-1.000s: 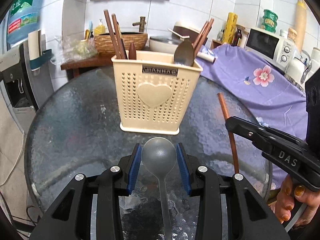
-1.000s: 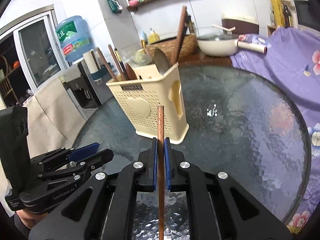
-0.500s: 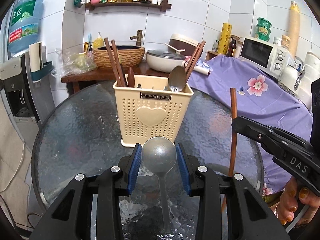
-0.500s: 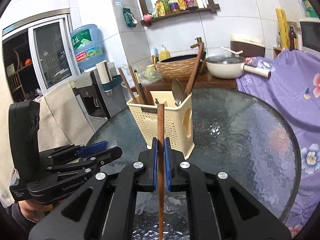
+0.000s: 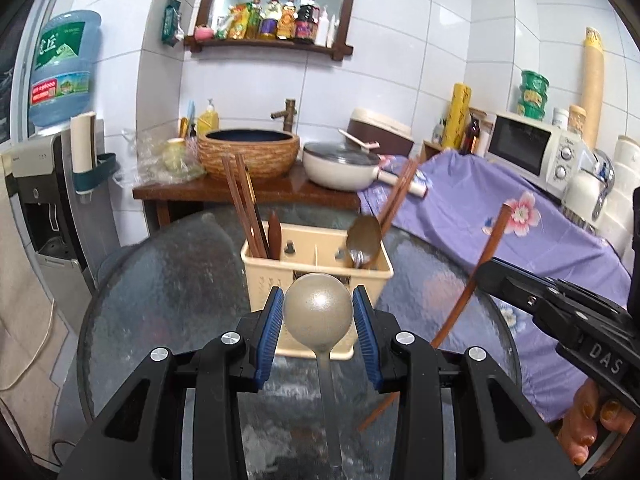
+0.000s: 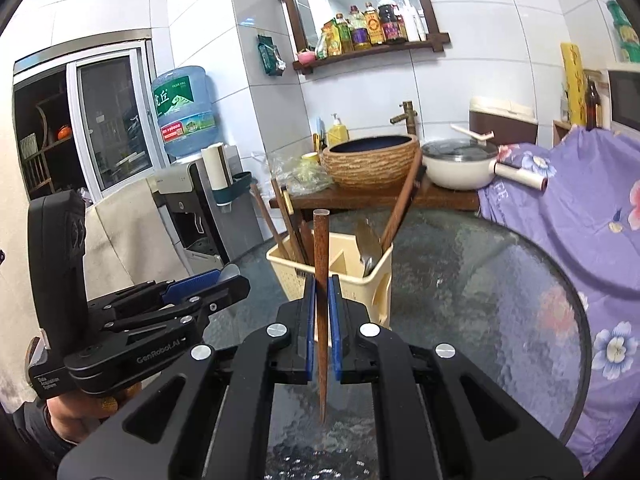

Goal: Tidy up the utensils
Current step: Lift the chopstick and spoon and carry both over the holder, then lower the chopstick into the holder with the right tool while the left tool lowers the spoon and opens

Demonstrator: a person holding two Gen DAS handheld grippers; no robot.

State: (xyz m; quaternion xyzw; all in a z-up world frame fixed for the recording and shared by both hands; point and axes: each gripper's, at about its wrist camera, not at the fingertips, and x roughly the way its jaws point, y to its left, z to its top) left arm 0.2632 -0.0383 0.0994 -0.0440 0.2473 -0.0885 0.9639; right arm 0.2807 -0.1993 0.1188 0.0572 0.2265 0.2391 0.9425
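Note:
My left gripper (image 5: pixel 318 304) is shut on a grey metal spoon (image 5: pixel 318 312), bowl up between the blue pads, handle hanging down. It is lifted in front of a cream perforated utensil holder (image 5: pixel 316 266) standing on the round glass table (image 5: pixel 160 288). The holder contains brown chopsticks (image 5: pixel 244 204) on its left and a spoon (image 5: pixel 364 236) with more chopsticks on its right. My right gripper (image 6: pixel 320 292) is shut on one upright brown chopstick (image 6: pixel 321 280), above the table and just before the holder (image 6: pixel 340 268). In the left wrist view that chopstick (image 5: pixel 476 276) leans at the right.
Behind the table a dark wooden counter (image 5: pixel 248 190) carries a woven basin (image 5: pixel 250 152) and a white pan (image 5: pixel 340 164). A purple flowered cloth (image 5: pixel 500 232) covers the right side, with a microwave (image 5: pixel 536 148) on it. A water dispenser (image 5: pixel 44 184) stands at the left.
Both grippers have risen with their utensils, so the holder now appears lower and its open top shows. The wall shelf has come into view.

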